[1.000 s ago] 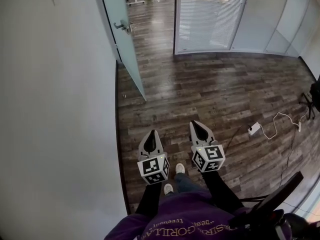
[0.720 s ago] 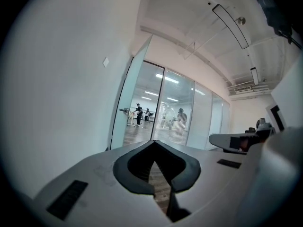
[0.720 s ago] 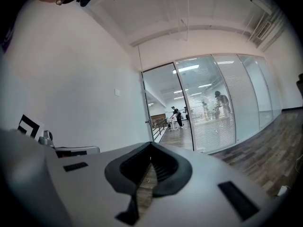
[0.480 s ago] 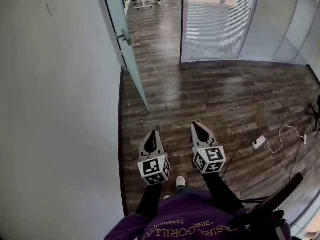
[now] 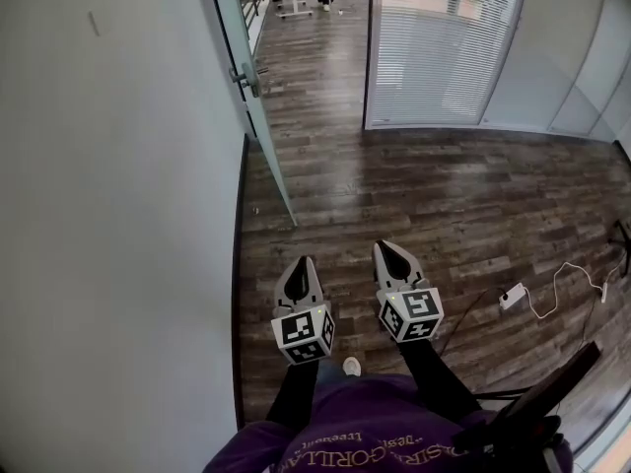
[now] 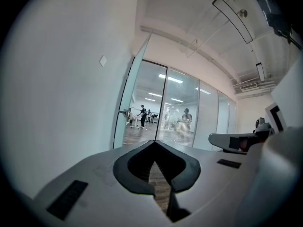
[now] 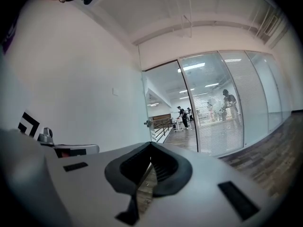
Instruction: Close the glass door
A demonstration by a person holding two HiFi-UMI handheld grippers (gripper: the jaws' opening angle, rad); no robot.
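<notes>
Left tool and right tool both clamped shut, empty, probably for pushing. Frosted pale-green glass door stands open at 11 o'clock.

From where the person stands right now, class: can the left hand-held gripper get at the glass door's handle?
Probably not yet. The left hand-held gripper, shut and empty, is well short of the handle on the open glass door. Only wooden floor lies between, so stepping closer should do.
</notes>
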